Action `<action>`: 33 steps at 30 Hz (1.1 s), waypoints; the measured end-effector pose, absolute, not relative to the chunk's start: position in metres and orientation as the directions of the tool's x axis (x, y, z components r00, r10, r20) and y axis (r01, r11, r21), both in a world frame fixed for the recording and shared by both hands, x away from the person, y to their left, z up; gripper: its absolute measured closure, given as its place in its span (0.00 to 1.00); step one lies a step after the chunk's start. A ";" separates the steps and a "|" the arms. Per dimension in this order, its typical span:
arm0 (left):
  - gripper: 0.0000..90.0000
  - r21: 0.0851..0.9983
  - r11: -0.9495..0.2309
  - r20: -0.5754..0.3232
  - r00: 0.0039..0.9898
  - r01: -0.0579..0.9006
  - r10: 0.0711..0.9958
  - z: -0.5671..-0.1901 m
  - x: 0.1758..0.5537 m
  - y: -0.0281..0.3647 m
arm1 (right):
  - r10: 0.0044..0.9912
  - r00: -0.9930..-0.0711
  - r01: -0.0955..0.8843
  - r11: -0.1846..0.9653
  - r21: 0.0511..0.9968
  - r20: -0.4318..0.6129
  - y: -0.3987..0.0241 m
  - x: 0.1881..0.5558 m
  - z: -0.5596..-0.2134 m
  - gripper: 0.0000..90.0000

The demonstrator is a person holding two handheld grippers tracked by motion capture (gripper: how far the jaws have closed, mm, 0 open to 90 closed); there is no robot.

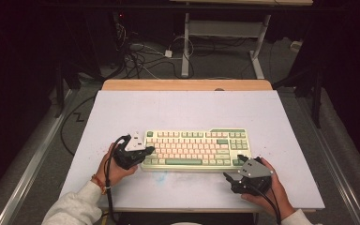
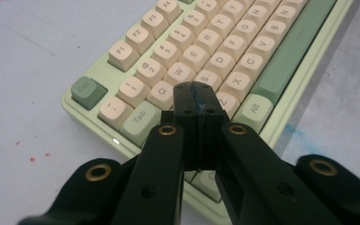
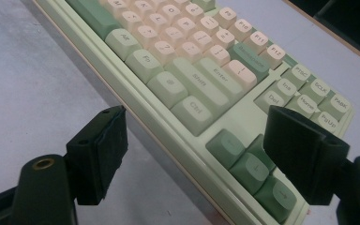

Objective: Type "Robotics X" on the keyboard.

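While your left gripper (image 2: 198, 101) hovers closed over the pale green-and-pink plastic keyboard (image 1: 197, 149) and your right gripper (image 3: 211, 157) gapes empty, a careless dip hits neighbouring keys.

The tabletop (image 1: 187, 110) is evenly lit from above while the room around it is dark; the jaws close to both gripper cameras blur.
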State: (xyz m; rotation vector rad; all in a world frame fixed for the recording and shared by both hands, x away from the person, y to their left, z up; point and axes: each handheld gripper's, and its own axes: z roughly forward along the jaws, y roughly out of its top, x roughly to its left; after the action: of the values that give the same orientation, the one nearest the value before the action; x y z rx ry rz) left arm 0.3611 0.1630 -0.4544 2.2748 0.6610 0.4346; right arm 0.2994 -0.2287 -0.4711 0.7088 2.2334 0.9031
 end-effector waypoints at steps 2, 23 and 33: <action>0.98 0.717 -0.615 0.114 0.814 0.330 0.569 -0.454 0.364 0.159 | 0.665 -0.665 0.243 0.624 0.743 -0.340 -0.229 0.300 -0.471 0.25; 0.98 0.688 -0.656 0.120 0.844 0.309 0.523 -0.458 0.380 0.124 | 0.662 -0.670 0.247 0.626 0.740 -0.337 -0.228 0.300 -0.473 0.25; 0.98 0.669 -0.671 0.130 0.838 0.320 0.529 -0.464 0.382 0.122 | 0.661 -0.671 0.248 0.628 0.737 -0.337 -0.228 0.300 -0.473 0.25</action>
State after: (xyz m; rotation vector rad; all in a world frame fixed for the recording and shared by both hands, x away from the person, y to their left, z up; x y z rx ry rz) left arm 0.3821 0.1219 -0.4639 2.3549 0.6171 0.4154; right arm 0.2999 -0.2282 -0.4728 0.7085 2.2486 0.8948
